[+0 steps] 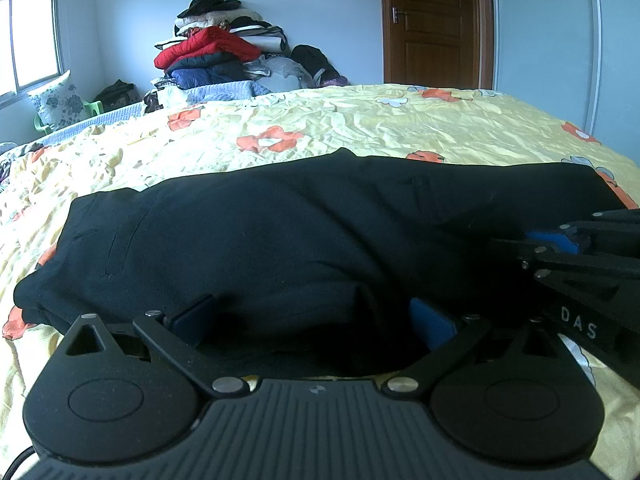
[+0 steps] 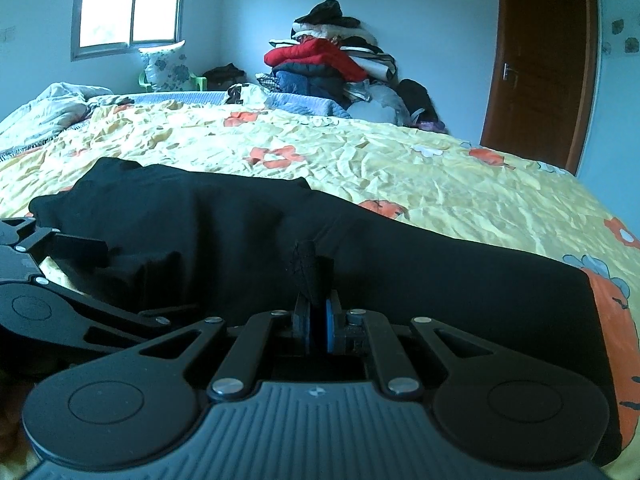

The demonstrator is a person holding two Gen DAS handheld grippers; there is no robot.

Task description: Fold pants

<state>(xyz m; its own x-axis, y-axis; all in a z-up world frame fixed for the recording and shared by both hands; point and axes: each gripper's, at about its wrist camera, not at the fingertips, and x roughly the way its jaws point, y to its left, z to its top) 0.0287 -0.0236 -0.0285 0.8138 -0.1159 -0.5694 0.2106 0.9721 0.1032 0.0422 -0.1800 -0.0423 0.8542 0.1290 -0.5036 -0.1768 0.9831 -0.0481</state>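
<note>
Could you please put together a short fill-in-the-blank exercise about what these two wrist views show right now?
1. The black pants lie on a bedspread whose main colour is ____.
2. The right hand-held gripper is ____ on a pinch of the pants fabric.
3. The left hand-held gripper stands ____, its pads apart at the near edge of the pants.
4. In the clothes pile by the far wall, the brightest garment is ____.

Missing words: yellow; shut; open; red

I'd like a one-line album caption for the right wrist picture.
Right claw shut on a pinch of the black pants spread over a yellow flowered bedspread.
</note>
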